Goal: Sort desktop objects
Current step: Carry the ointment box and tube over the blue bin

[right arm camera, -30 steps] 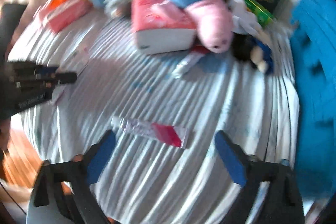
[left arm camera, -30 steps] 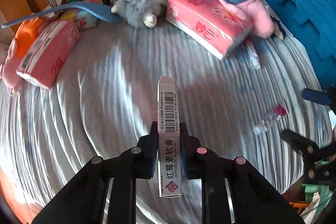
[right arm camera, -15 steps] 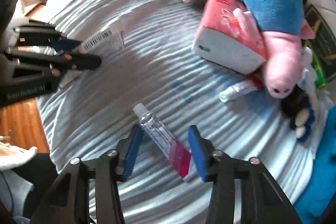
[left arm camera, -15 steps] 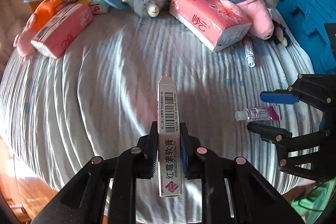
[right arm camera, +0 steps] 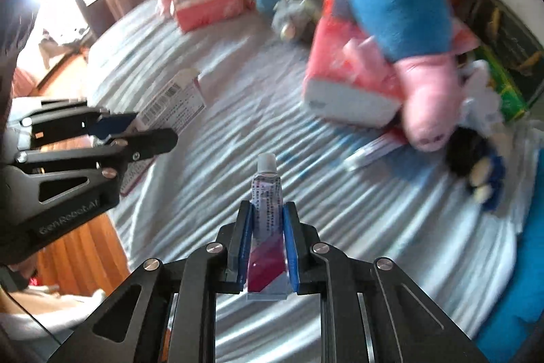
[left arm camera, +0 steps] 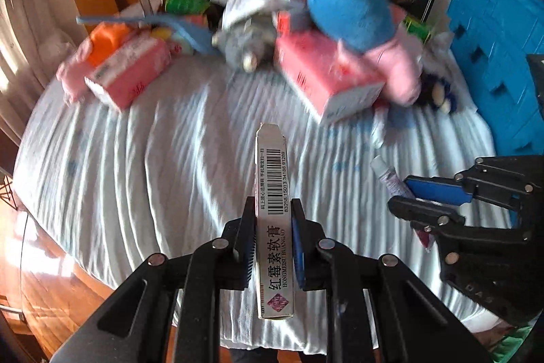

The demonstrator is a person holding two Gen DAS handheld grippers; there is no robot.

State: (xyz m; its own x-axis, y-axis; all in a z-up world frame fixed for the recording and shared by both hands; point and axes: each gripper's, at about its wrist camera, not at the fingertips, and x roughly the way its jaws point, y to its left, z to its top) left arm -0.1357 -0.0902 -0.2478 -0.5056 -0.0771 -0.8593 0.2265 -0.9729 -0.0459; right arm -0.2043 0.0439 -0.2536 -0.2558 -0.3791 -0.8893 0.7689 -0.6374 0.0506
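Note:
My left gripper (left arm camera: 272, 210) is shut on a long white ointment box (left arm camera: 272, 165) with a barcode, held above the striped bedcover (left arm camera: 153, 159). The box lies along the fingers and sticks out past the tips. From the right wrist view, that left gripper (right arm camera: 153, 126) and its box (right arm camera: 176, 101) show at the left. My right gripper (right arm camera: 267, 210) has its jaws closing, blue pads pressing a small tube (right arm camera: 267, 193) with a white cap and magenta end. The left wrist view shows the right gripper (left arm camera: 399, 193) at the right, with the tube (left arm camera: 386, 176) poking from it.
At the back lie two pink tissue packs (left arm camera: 326, 80) (left arm camera: 125, 73), a blue and pink plush (left arm camera: 353, 19), a grey plush (left arm camera: 244, 43) and small boxes. A blue block wall (left arm camera: 496, 63) stands right. Another tube (right arm camera: 370, 152) lies near the plush. Wooden floor lies beyond the left edge.
The right jaws went from wide open around the lying tube to closed on it, and the tube now points along the fingers. The left gripper rose with the box.

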